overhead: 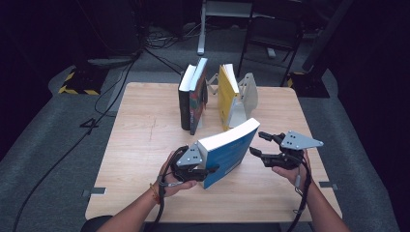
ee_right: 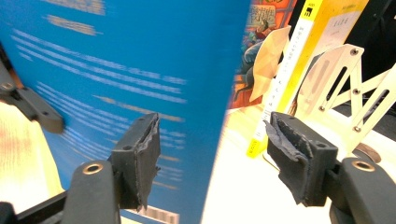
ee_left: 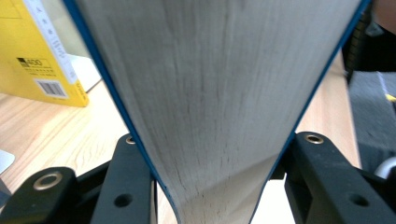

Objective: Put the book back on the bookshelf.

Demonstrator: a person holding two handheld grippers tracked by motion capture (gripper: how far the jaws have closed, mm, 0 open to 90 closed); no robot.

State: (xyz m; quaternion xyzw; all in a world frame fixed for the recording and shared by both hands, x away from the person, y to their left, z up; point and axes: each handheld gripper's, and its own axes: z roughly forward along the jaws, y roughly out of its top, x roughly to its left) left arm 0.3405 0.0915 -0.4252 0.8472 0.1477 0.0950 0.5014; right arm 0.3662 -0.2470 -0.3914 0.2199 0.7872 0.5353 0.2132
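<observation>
A thick blue book (overhead: 227, 152) stands tilted on the wooden table (overhead: 145, 145), near its front. My left gripper (overhead: 210, 169) is shut on the book's near lower end. In the left gripper view its jaws press both blue covers, with the pale page edges (ee_left: 215, 84) rising between them. My right gripper (overhead: 257, 143) hovers open just right of the book, its jaws apart from it. In the right gripper view the blue back cover (ee_right: 116, 70) stands beyond the worn left pad (ee_right: 144, 140), and nothing is pressed between the pads.
Two upright books (overhead: 192, 96) stand at the table's far middle. Right of them a yellow book (overhead: 226, 94) leans on a white metal bookend (overhead: 247, 92). The yellow book (ee_right: 299, 46) and bookend (ee_right: 345, 88) lie beyond my right jaws. Cables cross the floor behind.
</observation>
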